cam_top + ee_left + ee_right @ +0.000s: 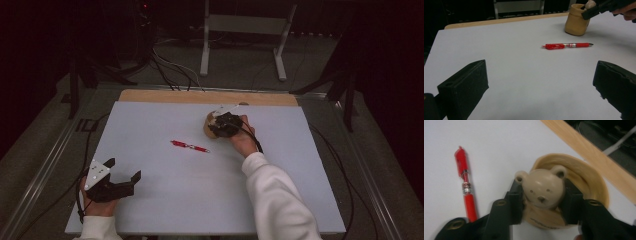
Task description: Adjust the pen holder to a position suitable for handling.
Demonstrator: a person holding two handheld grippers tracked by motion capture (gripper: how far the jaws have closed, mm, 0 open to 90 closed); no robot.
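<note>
A red pen (189,146) (567,45) (465,187) lies flat near the middle of the white table top (165,175). Behind it stands a tan wooden cup (209,125) (575,21) (584,177). My right gripper (223,125) (541,192) is shut on a small beige bear-head piece (542,188) (589,4), held at the cup's mouth. My left gripper (124,174) (541,82) rests low at the table's front left, open, with nothing between its jaws; it points toward the pen.
A bare wooden strip (200,97) edges the table's far side. Cables (170,67) and a white metal stand (245,30) lie on the floor beyond. Metal rails run along both sides of the table.
</note>
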